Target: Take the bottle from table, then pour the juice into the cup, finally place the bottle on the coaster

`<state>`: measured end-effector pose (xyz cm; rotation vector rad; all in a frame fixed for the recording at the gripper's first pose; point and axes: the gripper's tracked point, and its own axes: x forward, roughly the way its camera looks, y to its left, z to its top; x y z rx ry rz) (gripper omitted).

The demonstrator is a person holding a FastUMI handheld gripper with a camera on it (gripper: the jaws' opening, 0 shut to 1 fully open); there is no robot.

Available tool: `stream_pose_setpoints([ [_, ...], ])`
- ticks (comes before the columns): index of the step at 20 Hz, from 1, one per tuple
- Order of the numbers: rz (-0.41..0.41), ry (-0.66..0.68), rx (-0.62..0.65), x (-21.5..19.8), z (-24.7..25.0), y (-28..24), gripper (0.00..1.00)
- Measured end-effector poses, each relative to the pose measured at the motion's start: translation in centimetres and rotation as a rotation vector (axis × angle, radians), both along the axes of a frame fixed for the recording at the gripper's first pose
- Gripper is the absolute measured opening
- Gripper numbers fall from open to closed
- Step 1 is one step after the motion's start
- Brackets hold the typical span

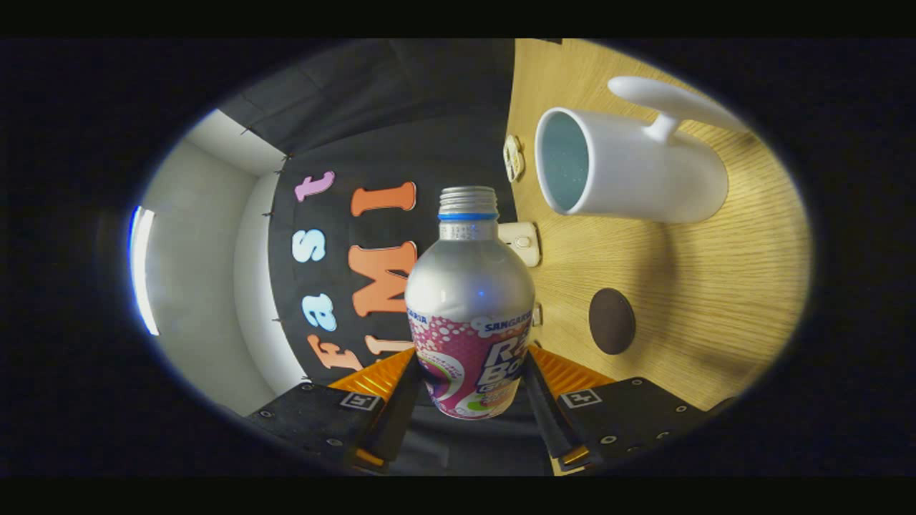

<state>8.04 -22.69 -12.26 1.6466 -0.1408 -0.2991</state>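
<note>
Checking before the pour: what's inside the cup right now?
The cup shows a pale bluish inner wall, no juice visible; its bottom is hidden. The gripper grips the bottle, cap off.

A wooden table (687, 286) fills the right side, carrying a white cup (637, 172) and, below it, a dark round coaster (612, 321).

The gripper (469, 379) holds the bottle (470, 307) between its two fingers, both pressing on the printed lower body. The bottle is silvery with an uncapped threaded neck pointing ahead. The view is rolled, so the wooden worktop (715, 286) stands beside the bottle. On it a white cup (630, 172) with a handle sits beyond the fingers, and a dark round coaster (612, 321) lies nearer them.
</note>
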Motion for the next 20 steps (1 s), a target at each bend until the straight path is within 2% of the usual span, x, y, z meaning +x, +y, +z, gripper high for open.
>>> stream_pose_setpoints([
  [8,-0.049,-0.07,0.118,-0.5,1.0,-1.0,0.76],
  [20,-0.092,-0.123,0.232,-0.1,2.4,-2.2,0.76],
])
